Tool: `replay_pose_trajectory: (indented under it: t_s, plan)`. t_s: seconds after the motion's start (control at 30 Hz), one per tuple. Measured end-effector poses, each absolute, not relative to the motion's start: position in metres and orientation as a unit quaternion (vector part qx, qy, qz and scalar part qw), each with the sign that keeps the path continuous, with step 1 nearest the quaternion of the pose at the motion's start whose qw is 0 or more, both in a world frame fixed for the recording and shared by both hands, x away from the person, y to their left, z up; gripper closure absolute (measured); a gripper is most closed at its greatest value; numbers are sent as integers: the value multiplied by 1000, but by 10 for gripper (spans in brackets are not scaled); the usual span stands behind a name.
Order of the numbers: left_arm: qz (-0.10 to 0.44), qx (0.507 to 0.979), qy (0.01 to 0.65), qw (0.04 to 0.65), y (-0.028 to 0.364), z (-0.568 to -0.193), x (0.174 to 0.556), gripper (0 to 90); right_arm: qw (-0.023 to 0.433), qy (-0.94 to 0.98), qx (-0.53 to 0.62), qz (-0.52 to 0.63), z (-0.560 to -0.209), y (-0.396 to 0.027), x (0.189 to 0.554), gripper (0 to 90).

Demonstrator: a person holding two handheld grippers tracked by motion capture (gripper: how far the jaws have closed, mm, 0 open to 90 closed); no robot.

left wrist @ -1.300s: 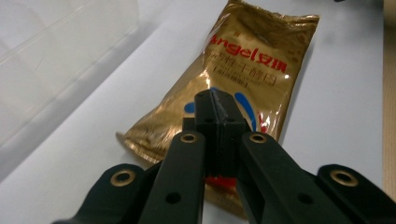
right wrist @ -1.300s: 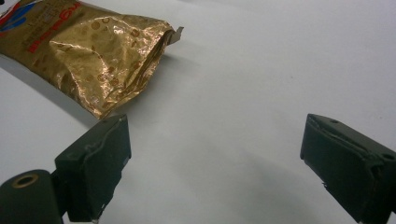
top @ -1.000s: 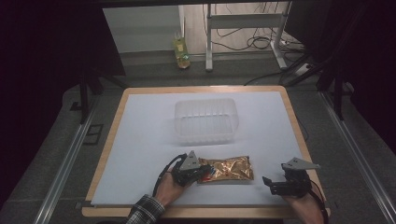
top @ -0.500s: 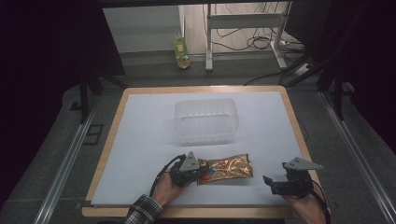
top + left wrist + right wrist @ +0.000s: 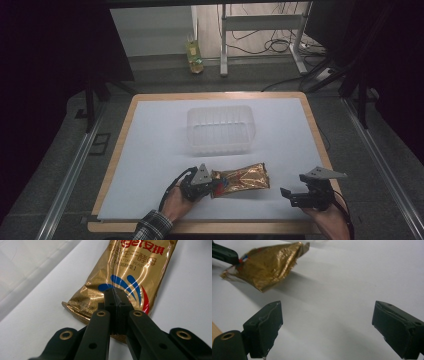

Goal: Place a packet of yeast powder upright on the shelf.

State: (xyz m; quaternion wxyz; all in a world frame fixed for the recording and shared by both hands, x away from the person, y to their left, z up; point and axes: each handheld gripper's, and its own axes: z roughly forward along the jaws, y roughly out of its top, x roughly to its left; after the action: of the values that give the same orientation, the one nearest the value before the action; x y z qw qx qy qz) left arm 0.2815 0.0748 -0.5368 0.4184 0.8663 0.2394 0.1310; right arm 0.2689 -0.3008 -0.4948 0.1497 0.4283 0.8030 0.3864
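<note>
Left gripper [image 5: 115, 293] pinches the gold packet [image 5: 130, 277] — its top cut off.

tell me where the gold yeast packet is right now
In the high view the gold yeast packet lies near the table's front edge, just in front of the clear plastic tray, its left end clamped in the left gripper.

The gold foil packet [image 5: 242, 178] lies flat on the white sheet at the near side of the table, its length running left to right. It is crinkled and shiny, with blue and red stripes and printed Chinese text, and looks sealed
</note>
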Motion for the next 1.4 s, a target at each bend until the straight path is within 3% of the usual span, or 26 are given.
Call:
replay_pose_trajectory:
  t_s: [0.4,0.43,1.1,1.37,1.4]
  plan:
    - [135,873,241,402,74,-539,281,899,102,794,438,408,-489,-298,275,102]
    - [142,883,235,381,73,-543,280,899,92,794,440,409,-487,-296,277,105]
    - [128,880,247,386,75,-543,283,898,-35,786,465,406,-494,-275,308,80]
    - [126,879,246,388,75,-543,283,898,-71,789,459,403,-500,-254,324,132]
    - [125,879,246,388,75,-543,283,898,-83,788,458,404,-502,-248,328,171]
